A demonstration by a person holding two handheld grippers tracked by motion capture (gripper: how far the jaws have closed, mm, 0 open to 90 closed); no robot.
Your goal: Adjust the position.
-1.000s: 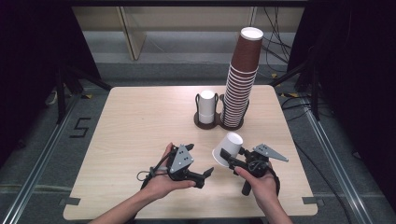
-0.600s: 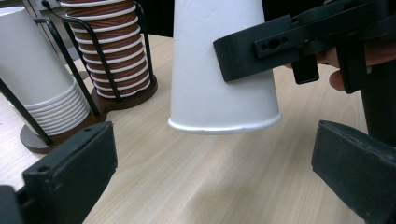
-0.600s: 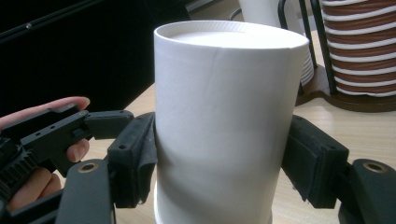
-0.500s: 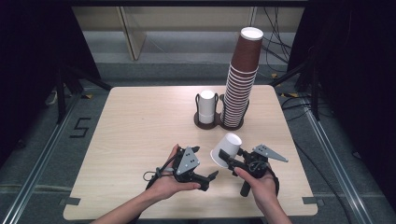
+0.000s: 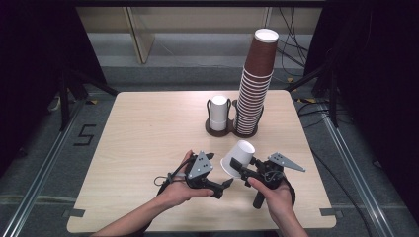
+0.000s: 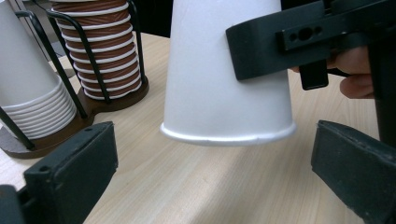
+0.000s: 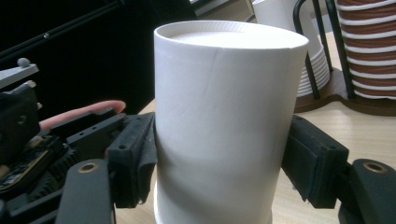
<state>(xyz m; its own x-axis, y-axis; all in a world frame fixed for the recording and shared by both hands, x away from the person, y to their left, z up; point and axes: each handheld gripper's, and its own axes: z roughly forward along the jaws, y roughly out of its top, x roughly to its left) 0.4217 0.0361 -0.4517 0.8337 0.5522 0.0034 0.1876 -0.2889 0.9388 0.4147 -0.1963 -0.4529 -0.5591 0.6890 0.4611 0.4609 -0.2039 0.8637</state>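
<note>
One white paper cup (image 5: pixel 238 157), held upside down and tilted above the near part of the table (image 5: pixel 148 128), its closed base up and its rolled rim toward the wood. Right gripper (image 5: pixel 236 166): jaws clenched on the cup's wall, one black pad pressed on each side in the right gripper view (image 7: pixel 231 121). Left gripper (image 5: pixel 226 183): jaws released and spread wide; in the left gripper view the cup's rim (image 6: pixel 229 135) hangs between and just beyond the two pads, touching neither.

Right hand (image 5: pixel 272 190): wrapped round the gripper's handle near the table's front edge, forearm entering from below, jaws pointing left and away. Left hand (image 5: pixel 180 185): just beside it, gripper lying low and pointing right toward the cup.

Two stacks stand in a dark wire holder (image 5: pixel 220 131) well beyond the hands: a short stack of white cups (image 5: pixel 219 112) and a tall stack of brown cups (image 5: pixel 254 84).
</note>
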